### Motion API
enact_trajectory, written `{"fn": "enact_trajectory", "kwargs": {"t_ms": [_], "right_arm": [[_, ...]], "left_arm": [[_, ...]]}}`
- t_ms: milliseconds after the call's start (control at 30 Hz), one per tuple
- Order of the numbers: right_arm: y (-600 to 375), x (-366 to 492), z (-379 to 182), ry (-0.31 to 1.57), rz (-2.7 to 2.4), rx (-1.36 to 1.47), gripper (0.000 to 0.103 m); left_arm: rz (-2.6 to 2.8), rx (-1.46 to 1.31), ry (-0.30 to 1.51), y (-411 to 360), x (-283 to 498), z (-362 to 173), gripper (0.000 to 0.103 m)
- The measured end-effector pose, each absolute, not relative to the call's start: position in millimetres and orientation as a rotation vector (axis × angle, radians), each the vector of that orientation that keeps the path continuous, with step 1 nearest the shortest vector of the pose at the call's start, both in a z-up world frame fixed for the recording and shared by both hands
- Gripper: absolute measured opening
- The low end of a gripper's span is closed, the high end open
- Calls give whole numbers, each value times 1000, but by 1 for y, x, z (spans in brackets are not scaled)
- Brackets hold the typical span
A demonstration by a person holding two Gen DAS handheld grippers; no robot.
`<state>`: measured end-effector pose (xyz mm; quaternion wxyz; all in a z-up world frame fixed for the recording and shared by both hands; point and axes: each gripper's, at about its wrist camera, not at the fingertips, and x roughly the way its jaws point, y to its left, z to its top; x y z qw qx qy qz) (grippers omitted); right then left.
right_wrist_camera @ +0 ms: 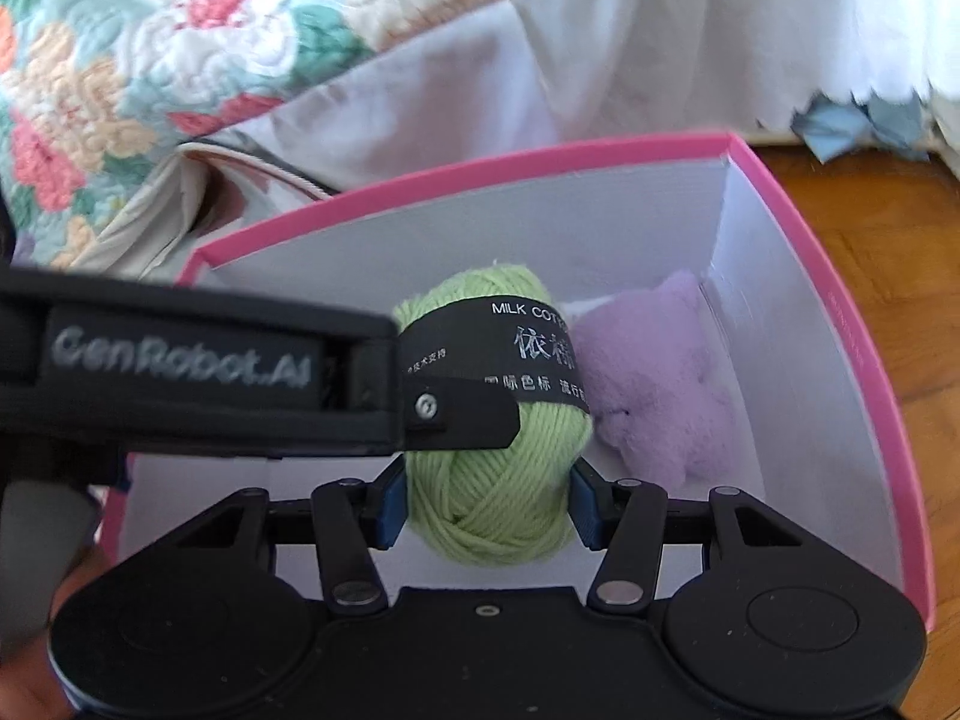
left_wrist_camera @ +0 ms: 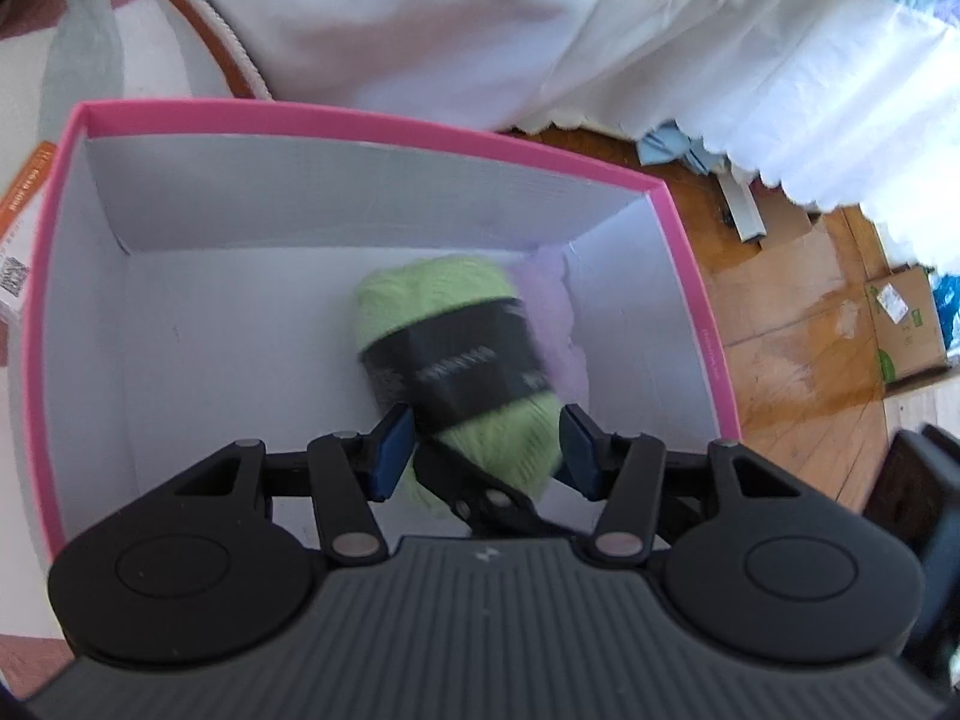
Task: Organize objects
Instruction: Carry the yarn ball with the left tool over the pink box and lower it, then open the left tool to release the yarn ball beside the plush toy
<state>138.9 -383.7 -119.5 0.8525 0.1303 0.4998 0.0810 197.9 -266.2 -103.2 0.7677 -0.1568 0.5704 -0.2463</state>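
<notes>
A light green yarn skein (left_wrist_camera: 438,306) with a black paper band hangs inside a pink box (left_wrist_camera: 360,120) with white inner walls. My left gripper (left_wrist_camera: 487,450) is shut on the skein's near end, a blue pad on each side. My right gripper (right_wrist_camera: 487,504) grips the same yarn skein (right_wrist_camera: 492,480) at its lower end. In the right wrist view the left gripper (right_wrist_camera: 462,414) reaches in from the left, one black finger lying across the band. A purple plush toy (right_wrist_camera: 654,372) lies in the corner of the pink box (right_wrist_camera: 480,171), right of the yarn and touching it.
A bed with a white skirt (left_wrist_camera: 660,60) and a floral quilt (right_wrist_camera: 150,60) rises just behind the box. Wooden floor (left_wrist_camera: 780,330) lies to the right, with a cardboard box (left_wrist_camera: 906,324) and blue cloth (left_wrist_camera: 678,144) by the bed's edge. A patterned rug (left_wrist_camera: 90,60) lies to the left.
</notes>
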Motion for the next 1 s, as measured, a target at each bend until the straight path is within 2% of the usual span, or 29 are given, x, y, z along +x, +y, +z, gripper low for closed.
{"fn": "enact_trajectory", "kwargs": {"t_ms": [167,400,533,733,1000], "right_arm": [[-384,140,-129,1051,158,304,56],[-389,132,-130,1049,197,318,61],[-395,129,-130,1030,201,361,55],[-392,134,-132,1018,144,321,52],[-394,141,-136,1036,97,282,53]], "left_arm": [[-500,-280,1223,-276,197,-105,49],[-460,-359,1263,-262,202,-116,34],[-477,-364,1245,-262,205,-114,30],[-473,-399,1241,-267,210,-122,29],[-455,-427,1257,-272,219,-131,29]]}}
